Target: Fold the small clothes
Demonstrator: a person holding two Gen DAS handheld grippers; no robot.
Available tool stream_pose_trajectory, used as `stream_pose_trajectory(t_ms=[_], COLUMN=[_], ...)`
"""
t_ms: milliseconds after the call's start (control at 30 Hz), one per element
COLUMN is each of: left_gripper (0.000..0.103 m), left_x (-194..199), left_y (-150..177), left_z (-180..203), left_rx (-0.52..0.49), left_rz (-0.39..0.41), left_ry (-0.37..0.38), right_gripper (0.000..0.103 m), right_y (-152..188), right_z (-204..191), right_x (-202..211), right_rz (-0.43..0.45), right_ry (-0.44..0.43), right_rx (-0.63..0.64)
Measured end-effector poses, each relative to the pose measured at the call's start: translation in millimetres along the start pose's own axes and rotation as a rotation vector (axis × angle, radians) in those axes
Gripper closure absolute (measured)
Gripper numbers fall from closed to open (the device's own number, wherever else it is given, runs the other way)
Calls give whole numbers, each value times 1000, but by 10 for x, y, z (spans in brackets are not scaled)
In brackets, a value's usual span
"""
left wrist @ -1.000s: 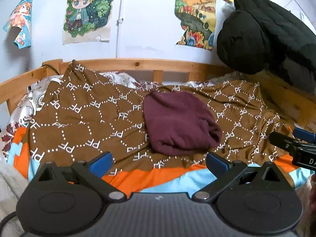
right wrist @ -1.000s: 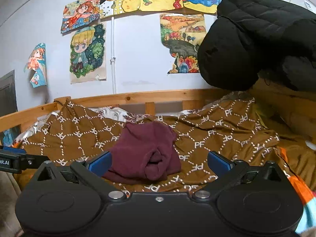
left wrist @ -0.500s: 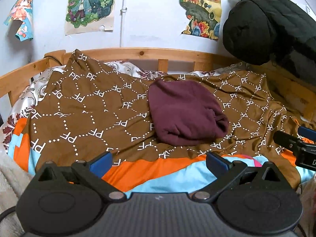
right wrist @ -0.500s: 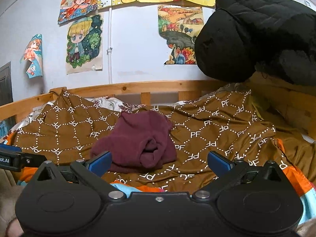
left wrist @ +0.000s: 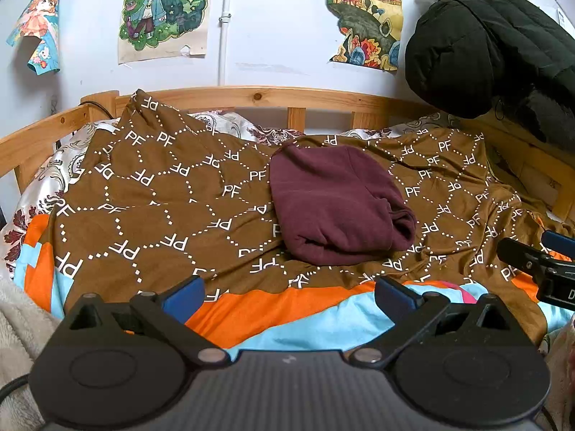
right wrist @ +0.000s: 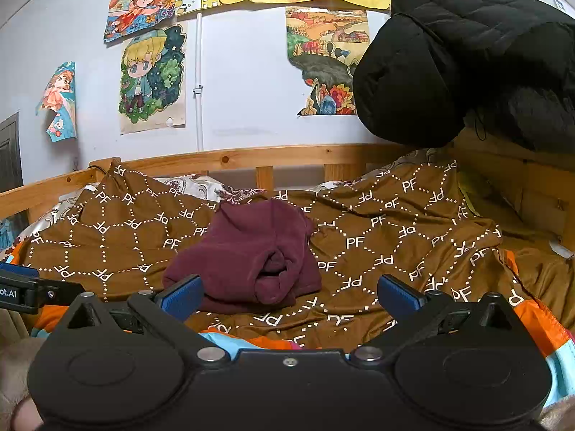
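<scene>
A maroon fleece garment (left wrist: 334, 204) lies folded into a compact bundle near the middle of the bed, on the brown cover. Its near right end (right wrist: 276, 280) is rolled, layers showing; the top is smooth.

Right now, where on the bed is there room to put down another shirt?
The widest bare patch is the brown PF blanket left of the folded maroon garment, out to the wooden bed rail. A smaller wrinkled patch lies right of the garment. The far right corner is crowded by the black jacket.
</scene>
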State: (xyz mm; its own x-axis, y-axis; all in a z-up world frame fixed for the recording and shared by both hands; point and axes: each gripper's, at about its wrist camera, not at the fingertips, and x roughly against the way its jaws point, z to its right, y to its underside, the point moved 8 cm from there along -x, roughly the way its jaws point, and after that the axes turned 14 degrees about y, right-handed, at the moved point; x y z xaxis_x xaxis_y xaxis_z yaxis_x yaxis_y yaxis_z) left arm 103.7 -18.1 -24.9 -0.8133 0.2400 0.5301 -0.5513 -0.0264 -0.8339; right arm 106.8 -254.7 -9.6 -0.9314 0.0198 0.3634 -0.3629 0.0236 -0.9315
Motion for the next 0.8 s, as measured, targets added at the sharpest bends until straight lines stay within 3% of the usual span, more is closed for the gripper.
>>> stream_pose_trajectory(t_ms=[800], left_gripper=[1], left_x=[3], left_y=[1], left_z=[2], left_rx=[1], left_rz=[1], left_ry=[-1], right_gripper=[1], right_y=[19], right_z=[12], right_x=[-23], right_rz=[-4], right_ry=[2], right_rx=[-7])
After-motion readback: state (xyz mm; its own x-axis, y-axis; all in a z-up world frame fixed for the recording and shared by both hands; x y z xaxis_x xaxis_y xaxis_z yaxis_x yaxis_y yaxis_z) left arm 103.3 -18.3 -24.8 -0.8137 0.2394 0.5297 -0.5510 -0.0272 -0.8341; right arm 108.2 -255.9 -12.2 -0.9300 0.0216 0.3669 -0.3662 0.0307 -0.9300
